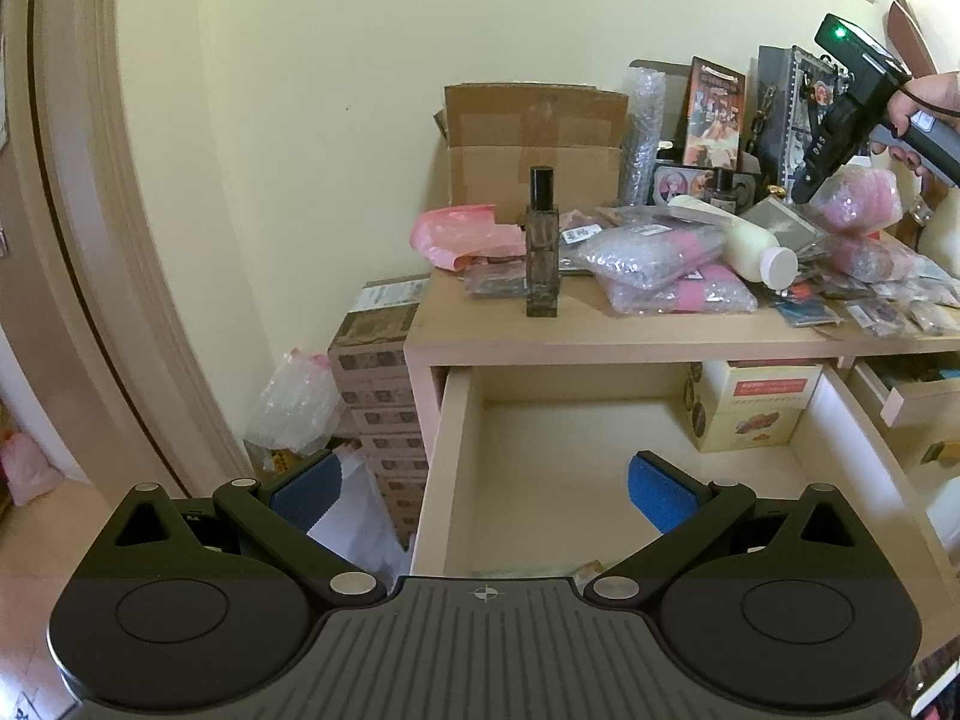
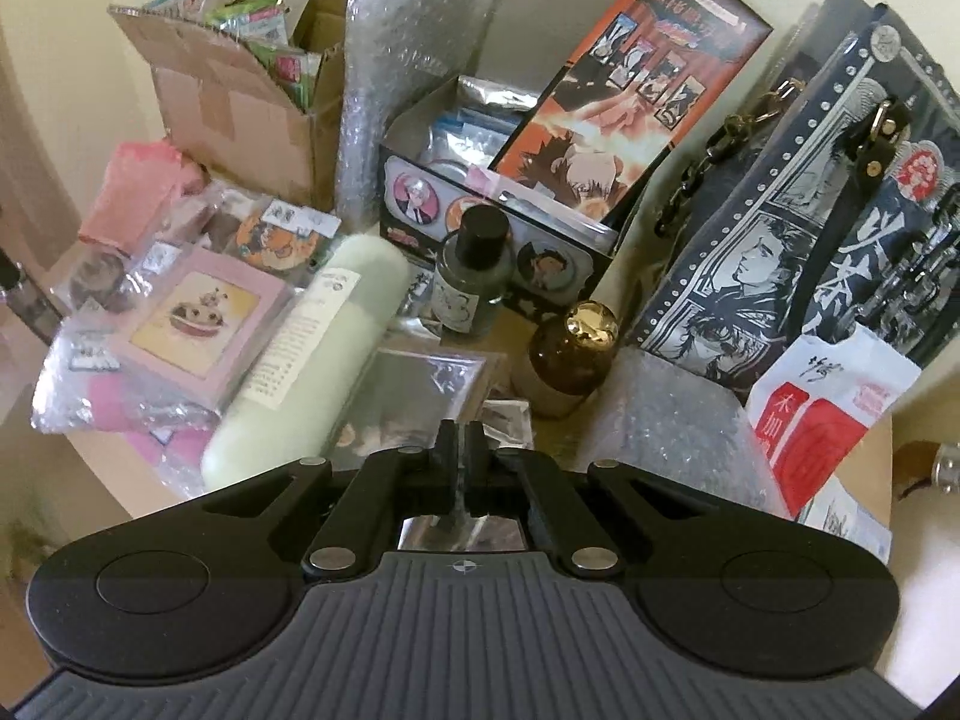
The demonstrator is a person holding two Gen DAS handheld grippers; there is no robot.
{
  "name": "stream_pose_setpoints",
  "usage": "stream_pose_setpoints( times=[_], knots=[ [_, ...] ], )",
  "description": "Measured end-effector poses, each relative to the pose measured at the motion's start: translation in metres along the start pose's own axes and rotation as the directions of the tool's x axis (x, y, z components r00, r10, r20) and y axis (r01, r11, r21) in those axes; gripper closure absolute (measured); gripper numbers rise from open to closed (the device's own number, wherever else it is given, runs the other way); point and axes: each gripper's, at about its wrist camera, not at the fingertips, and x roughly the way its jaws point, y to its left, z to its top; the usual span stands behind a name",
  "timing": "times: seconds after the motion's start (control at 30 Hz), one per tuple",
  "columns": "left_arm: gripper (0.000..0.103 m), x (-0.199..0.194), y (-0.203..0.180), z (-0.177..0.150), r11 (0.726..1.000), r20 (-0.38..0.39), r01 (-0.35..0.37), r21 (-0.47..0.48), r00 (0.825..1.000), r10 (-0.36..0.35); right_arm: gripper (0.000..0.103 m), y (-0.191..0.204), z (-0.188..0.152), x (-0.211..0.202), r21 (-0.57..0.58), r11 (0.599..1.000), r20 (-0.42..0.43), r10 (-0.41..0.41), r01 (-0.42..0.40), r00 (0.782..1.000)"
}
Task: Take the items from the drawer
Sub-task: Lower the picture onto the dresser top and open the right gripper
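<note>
Left gripper (image 1: pixel 480 480), jaws spread wide and empty, hovers over the open drawer (image 1: pixel 462 456), ready for the next pick; a printed box (image 1: pixel 750 411) remaining in the drawer lies at 1 o'clock beyond the jaws, well apart. Right gripper (image 2: pixel 461 468), jaws clenched on a thin clear-wrapped card (image 2: pixel 462 450), hangs above the crowded tabletop (image 1: pixel 600 333), apparently seeking a free spot; a lotion bottle (image 2: pixel 312 354) lies at 10 o'clock.
</note>
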Motion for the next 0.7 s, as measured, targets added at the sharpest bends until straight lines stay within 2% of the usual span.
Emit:
stream_pose_setpoints(
  times=[0.07, 0.13, 0.17, 0.2, 0.37, 0.57, 0.63, 0.7],
  knots=[
    [0.0, 0.0, 0.0, 0.0, 1.0, -0.002, 0.001, 0.002, 1.0, -0.001, 0.093, 0.004, 0.0, -0.004, 0.016, 1.0, 0.011, -0.005, 0.005, 1.0],
    [0.0, 0.001, -0.001, 0.001, 1.0, -0.001, 0.0, 0.006, 1.0, 0.0, 0.075, 0.012, -0.001, -0.012, 0.03, 1.0, 0.054, -0.007, 0.005, 0.999],
    [0.0, 0.001, -0.001, 0.001, 1.0, 0.0, 0.0, 0.008, 1.0, 0.0, 0.062, 0.015, -0.002, -0.016, 0.04, 0.999, 0.081, -0.009, 0.006, 0.997],
    [0.0, 0.001, -0.001, 0.002, 1.0, 0.001, 0.0, 0.009, 1.0, 0.0, 0.055, 0.017, -0.003, -0.02, 0.061, 0.998, 0.105, -0.008, 0.002, 0.994],
    [0.0, 0.0, -0.001, 0.005, 1.0, 0.009, 0.0, 0.008, 1.0, -0.001, 0.053, 0.026, -0.011, -0.034, 0.153, 0.988, 0.186, -0.001, -0.028, 0.982],
    [0.0, -0.005, -0.005, 0.006, 0.999, 0.027, 0.002, 0.043, 1.0, -0.003, 0.052, 0.034, -0.026, -0.035, 0.227, 0.974, 0.216, -0.032, -0.019, 0.976],
    [0.0, -0.006, -0.005, 0.007, 0.999, 0.028, 0.004, 0.043, 1.0, -0.005, 0.045, 0.037, -0.03, -0.036, 0.229, 0.973, 0.226, -0.049, -0.004, 0.973],
    [0.0, -0.007, -0.005, 0.007, 0.999, 0.027, 0.004, 0.038, 1.0, -0.005, 0.034, 0.039, -0.034, -0.039, 0.242, 0.97, 0.244, -0.073, 0.013, 0.967]
  ],
)
